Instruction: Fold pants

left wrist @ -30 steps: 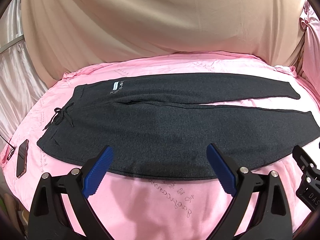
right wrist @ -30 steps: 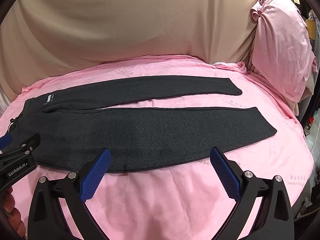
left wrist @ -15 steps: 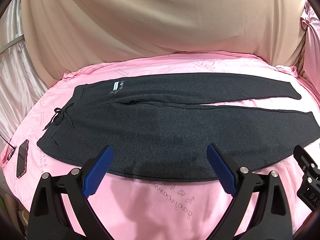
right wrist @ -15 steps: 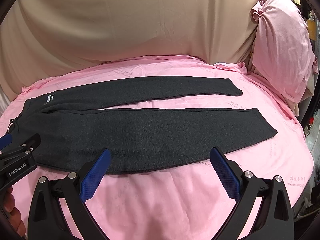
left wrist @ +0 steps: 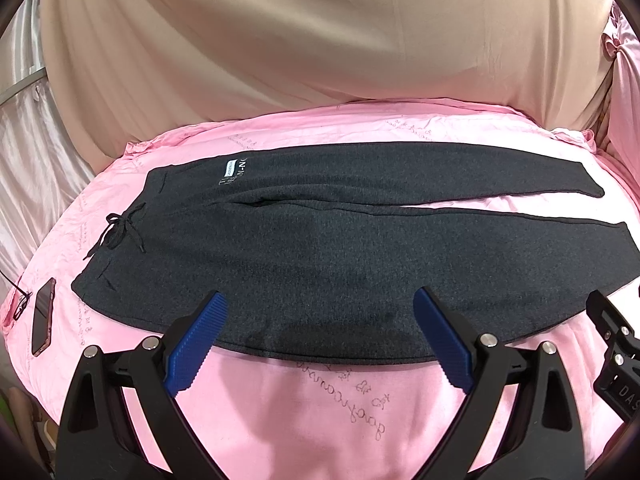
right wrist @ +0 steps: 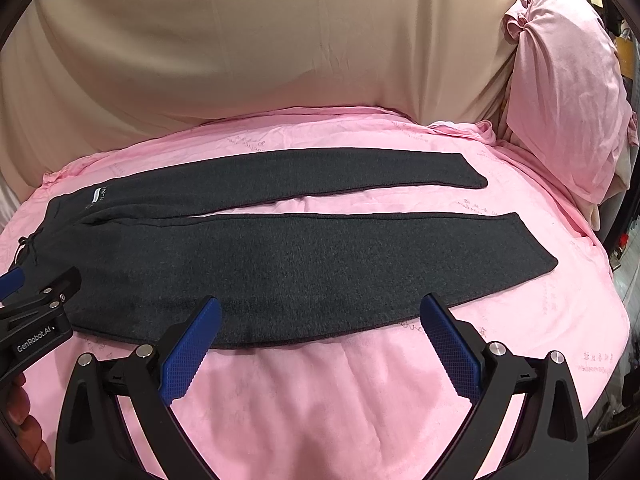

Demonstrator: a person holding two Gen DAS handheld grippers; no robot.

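Observation:
Dark grey pants point(left wrist: 320, 248) lie flat on a pink bed sheet point(left wrist: 320, 408), waistband and drawstring point(left wrist: 120, 228) at the left, both legs stretching right. They show the same way in the right wrist view point(right wrist: 304, 264). My left gripper point(left wrist: 320, 336) is open and empty, hovering over the near edge of the pants by the hip. My right gripper point(right wrist: 320, 340) is open and empty over the near edge of the front leg. Each gripper shows at the edge of the other's view.
A phone point(left wrist: 42, 322) and glasses point(left wrist: 18, 300) lie on the sheet left of the waistband. A beige cover point(left wrist: 320, 40) rises behind the bed. A pink pillow point(right wrist: 568, 92) stands at the far right. The sheet drops off at the right edge.
Both grippers have crept slightly forward and down toward the near edge of the pants. The pants have not moved and both grippers stay open.

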